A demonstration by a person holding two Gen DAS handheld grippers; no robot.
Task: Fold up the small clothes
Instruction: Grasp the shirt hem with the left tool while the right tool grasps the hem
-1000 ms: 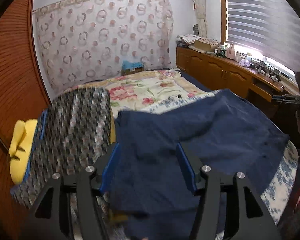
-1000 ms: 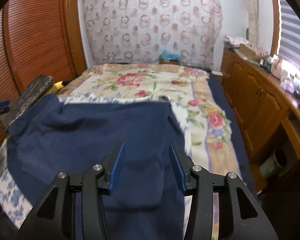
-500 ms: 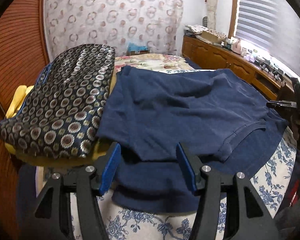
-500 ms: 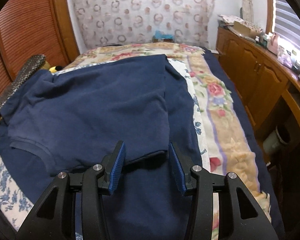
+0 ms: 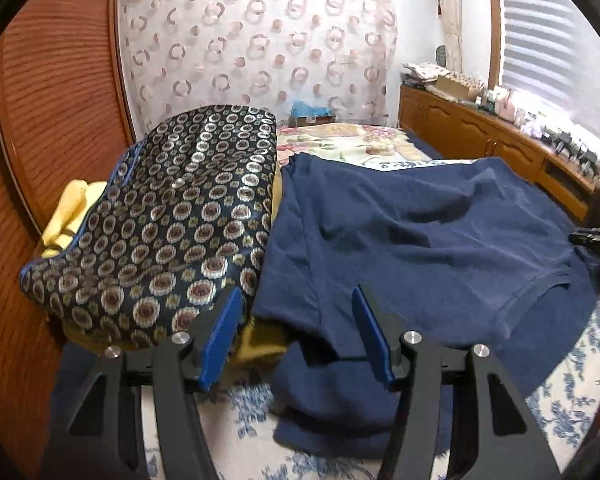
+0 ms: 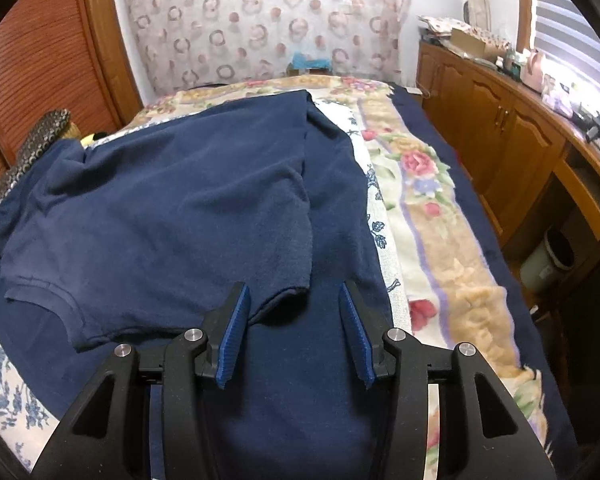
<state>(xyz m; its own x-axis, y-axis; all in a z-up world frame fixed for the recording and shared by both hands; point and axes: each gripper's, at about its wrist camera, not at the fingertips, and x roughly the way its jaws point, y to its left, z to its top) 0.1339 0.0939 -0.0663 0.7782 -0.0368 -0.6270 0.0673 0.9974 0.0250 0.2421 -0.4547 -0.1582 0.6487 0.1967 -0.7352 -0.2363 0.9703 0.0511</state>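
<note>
A navy blue T-shirt (image 5: 412,240) lies spread flat on the bed, its upper layer folded over a lower one. It also shows in the right wrist view (image 6: 172,208), with a sleeve hem near the fingers. My left gripper (image 5: 296,332) is open and empty, just above the shirt's near left corner. My right gripper (image 6: 292,328) is open and empty, above the sleeve hem and the lower navy layer. Neither gripper holds cloth.
A dark cushion with a circle pattern (image 5: 172,216) lies over a yellow pillow (image 5: 68,216) left of the shirt. A floral bedspread (image 6: 428,208) covers the bed. A wooden cabinet (image 6: 512,136) runs along the right side. A wooden louvred door (image 5: 44,92) stands at left.
Both grippers have dropped from high above the bed to just above the shirt's near edge. The shirt now lies flat. Both stayed open.
</note>
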